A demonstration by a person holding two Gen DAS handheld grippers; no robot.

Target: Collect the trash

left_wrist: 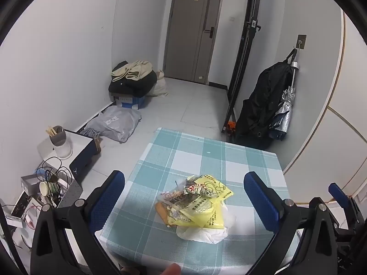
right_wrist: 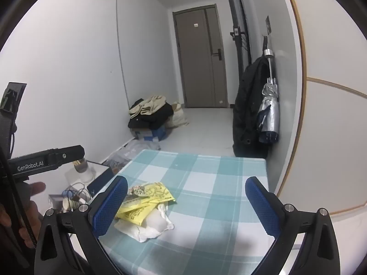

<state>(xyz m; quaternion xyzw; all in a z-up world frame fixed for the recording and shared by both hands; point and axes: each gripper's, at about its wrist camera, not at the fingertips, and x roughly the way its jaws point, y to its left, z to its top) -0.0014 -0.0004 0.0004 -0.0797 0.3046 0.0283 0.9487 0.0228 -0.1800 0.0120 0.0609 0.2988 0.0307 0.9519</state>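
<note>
1. Left gripper hangs above the checked tablecloth, jaws spread wide and empty, the trash pile of yellow wrappers on white tissue framed squarely between its fingers
2. Right gripper is equally wide and empty; the trash pile lies beside its left finger
3. Collection looks not yet begun; next, likely lowering one gripper to straddle the loose, crumpled heap before closing

A teal-and-white checked cloth covers the counter. Between the blue-padded black jaws lies a pile of yellow printed wrappers on white crumpled plastic. Beyond the jaws, a grey-brown door and white walls.
</note>
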